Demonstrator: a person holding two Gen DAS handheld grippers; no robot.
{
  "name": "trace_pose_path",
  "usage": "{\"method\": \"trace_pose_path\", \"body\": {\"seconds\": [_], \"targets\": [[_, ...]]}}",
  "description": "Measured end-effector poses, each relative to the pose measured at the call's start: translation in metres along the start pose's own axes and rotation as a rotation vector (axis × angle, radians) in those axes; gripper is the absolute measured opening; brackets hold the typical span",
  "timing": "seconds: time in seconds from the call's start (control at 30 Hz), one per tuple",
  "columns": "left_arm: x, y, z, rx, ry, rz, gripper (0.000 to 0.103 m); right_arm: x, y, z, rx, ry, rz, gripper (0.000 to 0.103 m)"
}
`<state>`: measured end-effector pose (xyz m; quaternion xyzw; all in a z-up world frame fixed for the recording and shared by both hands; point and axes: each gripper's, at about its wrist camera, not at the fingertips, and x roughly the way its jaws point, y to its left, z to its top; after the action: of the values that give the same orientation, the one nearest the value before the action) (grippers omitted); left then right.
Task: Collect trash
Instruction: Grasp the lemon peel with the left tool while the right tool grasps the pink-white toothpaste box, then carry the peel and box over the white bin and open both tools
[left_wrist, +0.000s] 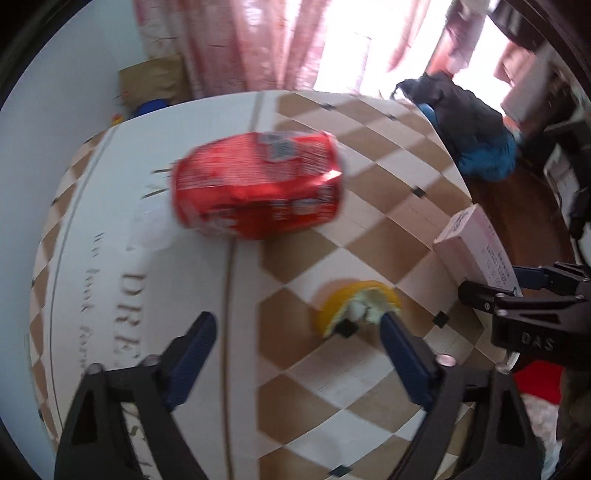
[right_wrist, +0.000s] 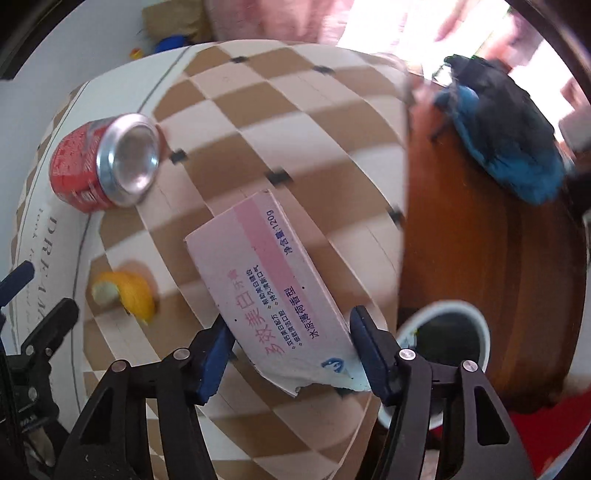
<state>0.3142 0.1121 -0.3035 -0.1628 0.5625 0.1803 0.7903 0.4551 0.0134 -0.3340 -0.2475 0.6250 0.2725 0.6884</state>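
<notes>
A dented red soda can (left_wrist: 258, 184) lies on its side on the checkered tablecloth (left_wrist: 332, 376), ahead of my left gripper (left_wrist: 297, 325), which is open and empty. An orange peel (left_wrist: 354, 302) lies just by its right fingertip. My right gripper (right_wrist: 291, 332) has its fingers on both sides of a pink and white toothpaste box (right_wrist: 266, 280) with a torn near end; contact is not clear. The can (right_wrist: 99, 162) and peel (right_wrist: 129, 291) also show to the left in the right wrist view. The right gripper (left_wrist: 524, 295) shows at the box (left_wrist: 476, 247) in the left wrist view.
A white bin with a dark liner (right_wrist: 447, 343) stands below the table edge on the right. A dark and blue bag (right_wrist: 506, 136) lies on the wooden floor. Pink curtains (left_wrist: 258, 44) and a cardboard box (left_wrist: 155, 81) are behind the table.
</notes>
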Motion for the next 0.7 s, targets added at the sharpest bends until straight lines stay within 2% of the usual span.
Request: {"method": "trace_pose_path", "body": {"seconds": [0.07, 0.1, 0.13, 0.3, 0.4, 0.43, 0.53, 0.7], "targets": [[0.008, -0.009, 0.004, 0.029, 0.016, -0.011, 0.070, -0.002, -0.009, -0.013, 0.048, -0.027, 0.005, 0.064], [0.010, -0.013, 0.005, 0.039, 0.024, -0.008, 0.059, -0.003, -0.011, -0.016, 0.063, -0.033, 0.011, 0.064], [0.014, -0.018, 0.007, 0.052, 0.034, -0.004, 0.053, -0.004, -0.014, -0.019, 0.084, -0.037, 0.021, 0.064], [0.018, -0.023, 0.010, 0.067, 0.036, -0.002, 0.029, -0.001, -0.022, -0.026, 0.120, -0.032, 0.005, 0.064], [0.018, -0.023, 0.008, 0.067, 0.033, -0.002, 0.022, 0.007, -0.026, -0.026, 0.121, -0.021, -0.001, 0.064], [0.018, -0.023, 0.008, 0.067, 0.035, 0.006, 0.014, 0.009, -0.027, -0.025, 0.120, -0.018, -0.002, 0.064], [0.021, -0.023, 0.007, 0.067, 0.040, 0.015, 0.009, 0.013, -0.027, -0.020, 0.119, -0.021, -0.005, 0.064], [0.015, -0.024, 0.004, 0.057, 0.025, 0.033, 0.007, 0.013, -0.026, -0.019, 0.122, -0.022, -0.005, 0.064]]}}
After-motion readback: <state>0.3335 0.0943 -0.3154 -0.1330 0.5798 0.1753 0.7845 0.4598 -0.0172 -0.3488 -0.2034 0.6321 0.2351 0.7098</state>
